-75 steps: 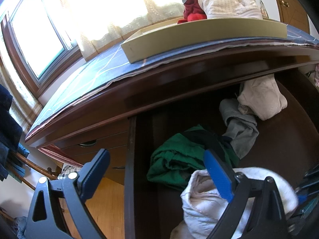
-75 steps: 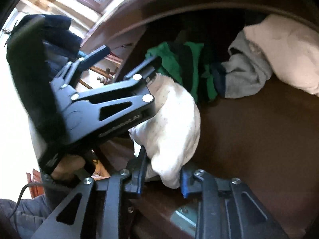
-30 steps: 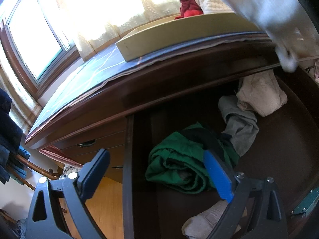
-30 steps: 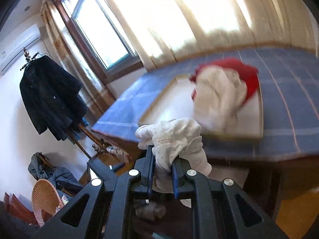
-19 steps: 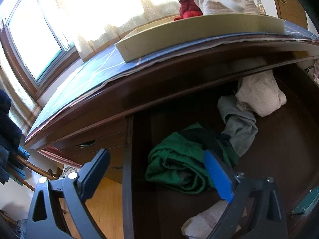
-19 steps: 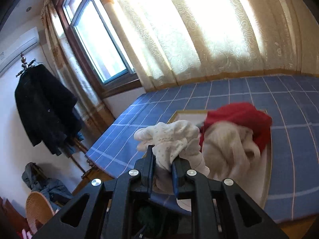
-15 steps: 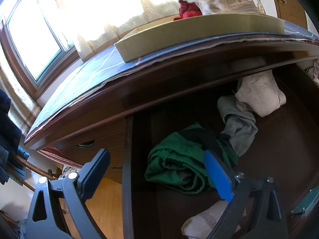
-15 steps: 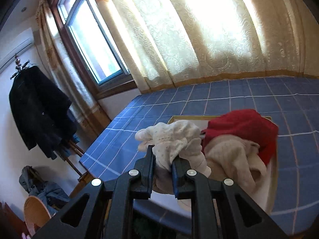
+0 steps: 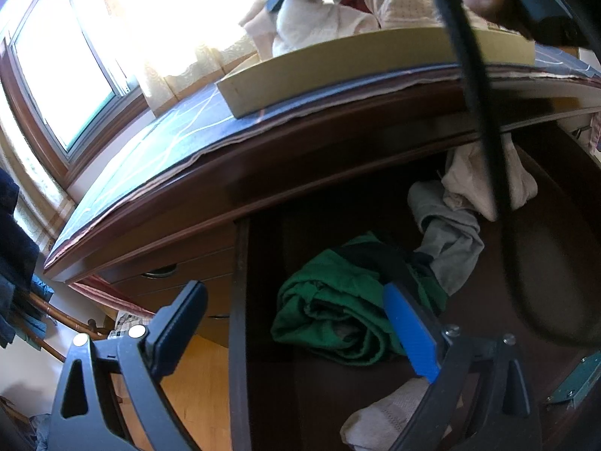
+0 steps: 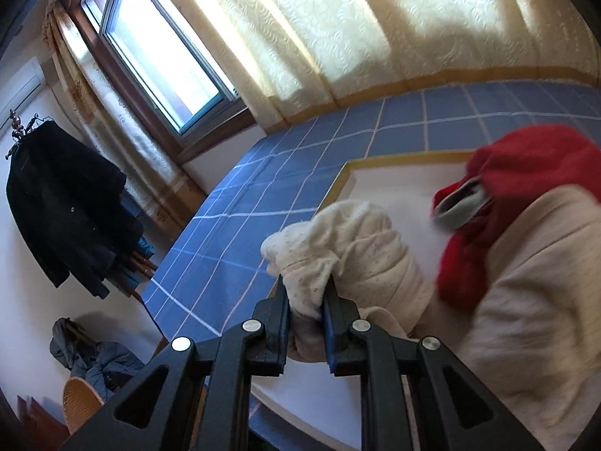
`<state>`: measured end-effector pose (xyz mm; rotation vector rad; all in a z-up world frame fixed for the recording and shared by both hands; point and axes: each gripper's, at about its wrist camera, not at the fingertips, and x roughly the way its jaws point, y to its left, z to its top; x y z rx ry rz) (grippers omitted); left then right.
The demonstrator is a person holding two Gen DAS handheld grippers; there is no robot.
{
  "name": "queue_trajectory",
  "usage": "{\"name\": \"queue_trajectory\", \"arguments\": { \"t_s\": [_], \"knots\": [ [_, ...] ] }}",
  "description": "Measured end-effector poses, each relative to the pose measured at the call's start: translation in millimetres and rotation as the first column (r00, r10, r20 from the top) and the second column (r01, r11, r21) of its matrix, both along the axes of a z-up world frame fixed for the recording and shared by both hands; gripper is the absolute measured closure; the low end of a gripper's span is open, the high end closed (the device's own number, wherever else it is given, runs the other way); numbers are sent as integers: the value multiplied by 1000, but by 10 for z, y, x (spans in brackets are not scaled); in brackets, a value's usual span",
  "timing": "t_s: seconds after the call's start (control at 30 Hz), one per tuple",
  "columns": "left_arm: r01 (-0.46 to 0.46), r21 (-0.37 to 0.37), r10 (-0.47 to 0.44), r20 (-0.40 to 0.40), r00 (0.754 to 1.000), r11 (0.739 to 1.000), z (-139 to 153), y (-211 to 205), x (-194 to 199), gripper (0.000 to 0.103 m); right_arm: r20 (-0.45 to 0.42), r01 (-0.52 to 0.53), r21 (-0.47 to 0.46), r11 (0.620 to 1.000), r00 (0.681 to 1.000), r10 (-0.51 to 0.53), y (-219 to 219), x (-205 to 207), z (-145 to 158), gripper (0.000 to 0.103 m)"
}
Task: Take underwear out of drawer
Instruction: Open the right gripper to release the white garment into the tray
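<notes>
**Carrying the cream pair over the tray, more left below**

Holding a dotted cream pair of underwear [image 10: 349, 248] pinched tight in my right gripper [image 10: 306, 312], I had it clear of the drawer [image 9: 563, 255] and up over the tabletop. Its bunched top bulged just ahead of my fingertips, and the rest hung down between and beneath the jaws. Directly beyond it lay the white floor of the shallow tray [image 10: 394, 184], so I judged this piece was at the point of being set down rather than let go yet.

Off to the right of my fingers, a red garment [image 10: 526, 173] and a pale ribbed one [image 10: 544, 300] already sat heaped in that tray, so part of the job looked done.

My left gripper [image 9: 296, 323] stood with its jaws well apart and nothing between them, parked over the open drawer. Just ahead of its blue pad lay a crumpled green garment [image 9: 338, 308]; farther ahead and to the right were a grey piece [image 9: 450, 240] and a beige piece [image 9: 473, 180], touching each other; a whitish knit item [image 9: 387, 413] lay close under the right finger. I judged several pieces were left to fetch.

The held pair looked soft, thin and limp, finely speckled, folding wherever the pads squeezed it.
</notes>
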<state>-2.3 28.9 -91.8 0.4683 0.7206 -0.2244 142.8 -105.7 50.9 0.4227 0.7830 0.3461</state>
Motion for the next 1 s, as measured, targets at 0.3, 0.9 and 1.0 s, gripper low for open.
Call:
{"name": "queue_trajectory", "arguments": {
  "t_s": [0.3, 0.9, 1.0],
  "knots": [
    [-1, 2, 1, 2, 1000, 1000, 1, -28, -12, 7, -19, -17, 0, 1000, 1000, 17, 185, -51, -223, 85],
    [4, 4, -4, 4, 1000, 1000, 6, -23, -16, 7, -21, -59, 8, 998, 998, 59, 366, -68, -242, 37],
    [7, 2, -7, 3, 1000, 1000, 7, -17, -17, 7, -40, -59, 25, 998, 997, 60, 380, -115, -212, 36]
  ]
}}
